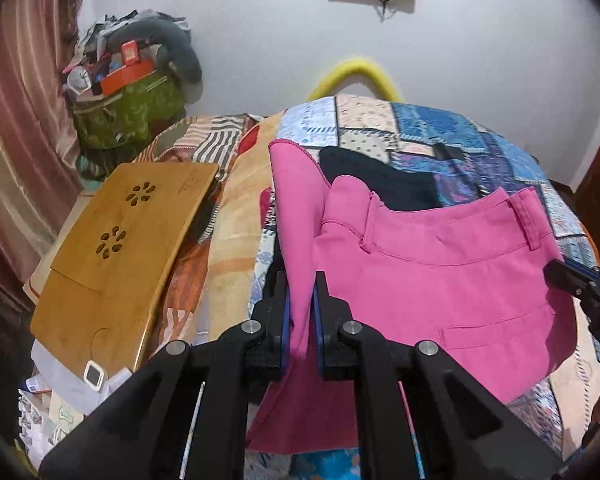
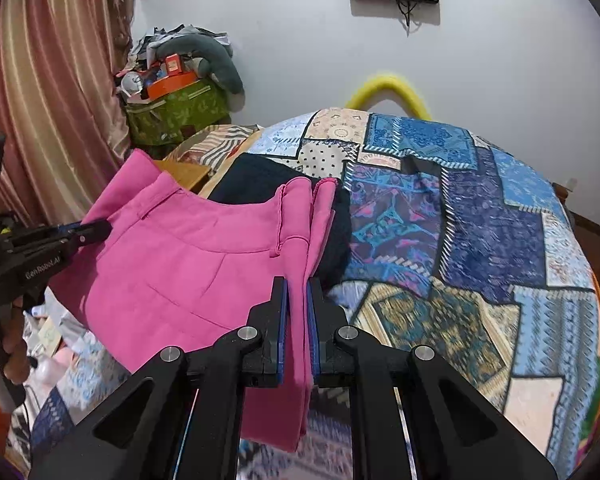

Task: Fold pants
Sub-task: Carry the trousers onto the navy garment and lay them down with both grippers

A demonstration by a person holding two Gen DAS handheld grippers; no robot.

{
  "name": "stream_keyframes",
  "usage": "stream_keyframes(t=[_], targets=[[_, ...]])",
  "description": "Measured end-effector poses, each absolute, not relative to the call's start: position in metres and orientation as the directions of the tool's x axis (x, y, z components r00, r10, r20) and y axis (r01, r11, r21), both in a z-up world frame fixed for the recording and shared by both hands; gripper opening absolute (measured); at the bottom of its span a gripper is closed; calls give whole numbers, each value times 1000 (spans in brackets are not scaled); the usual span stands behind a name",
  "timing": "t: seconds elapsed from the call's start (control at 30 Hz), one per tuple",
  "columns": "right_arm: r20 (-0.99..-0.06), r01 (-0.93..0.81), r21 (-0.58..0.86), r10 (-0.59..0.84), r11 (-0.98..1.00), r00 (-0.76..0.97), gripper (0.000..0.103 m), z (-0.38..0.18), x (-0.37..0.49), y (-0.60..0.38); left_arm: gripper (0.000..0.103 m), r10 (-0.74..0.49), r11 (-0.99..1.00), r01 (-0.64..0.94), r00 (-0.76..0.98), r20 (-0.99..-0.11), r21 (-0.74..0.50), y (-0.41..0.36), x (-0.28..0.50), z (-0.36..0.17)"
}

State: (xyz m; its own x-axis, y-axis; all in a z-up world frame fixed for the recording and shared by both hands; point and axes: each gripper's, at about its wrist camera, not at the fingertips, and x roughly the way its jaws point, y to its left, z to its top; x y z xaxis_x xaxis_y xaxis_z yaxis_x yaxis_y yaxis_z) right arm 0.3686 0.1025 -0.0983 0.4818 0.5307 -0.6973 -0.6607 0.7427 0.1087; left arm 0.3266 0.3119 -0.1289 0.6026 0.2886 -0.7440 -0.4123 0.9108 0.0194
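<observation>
Pink pants [image 1: 440,280] hanging over bed [image 2: 480,240], waistband stretched between your grippers. Left gripper [image 1: 300,292] pinching one end of pants, jaws nearly closed. Right gripper [image 2: 296,296] clamping other end. Dark garment [image 2: 256,180] lying behind, wooden tray [image 1: 120,248] lying at side.

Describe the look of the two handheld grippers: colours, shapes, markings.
Both the left gripper and the right gripper are matte black, with angular linkage arms joined by round silver pins and blue pads lining the fingers. From the right wrist view, white lettering marks the left gripper's side.
</observation>
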Motion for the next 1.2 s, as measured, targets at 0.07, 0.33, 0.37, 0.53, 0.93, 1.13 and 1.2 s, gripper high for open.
stream_keyframes(t=[0.07,0.33,0.37,0.53,0.93,1.13,1.2], targets=[[-698,-660,106,528,744,483,8,-106,374,114,10,299,902,-432,586,-753,22,323,338,-145],[-735,-644,42,461,764,498,7,-141,386,129,12,288,860,-509,446,-847,24,359,362,-216],[-744,-641,42,452,766,491,7,-143,387,128,14,285,857,-515,448,-847,16,361,360,-218],[-794,-664,9,409,747,449,8,-153,377,116,33,279,860,-510,439,-854,19,365,343,-214],[-624,-700,96,591,708,512,23,-60,302,71,58,296,908,-419,636,-713,3,305,253,-100],[-467,-736,125,694,665,548,23,8,242,34,58,223,948,-314,784,-579,-60,253,184,-19],[-417,-752,123,721,648,553,23,27,218,21,58,219,955,-290,821,-527,-56,235,157,5]])
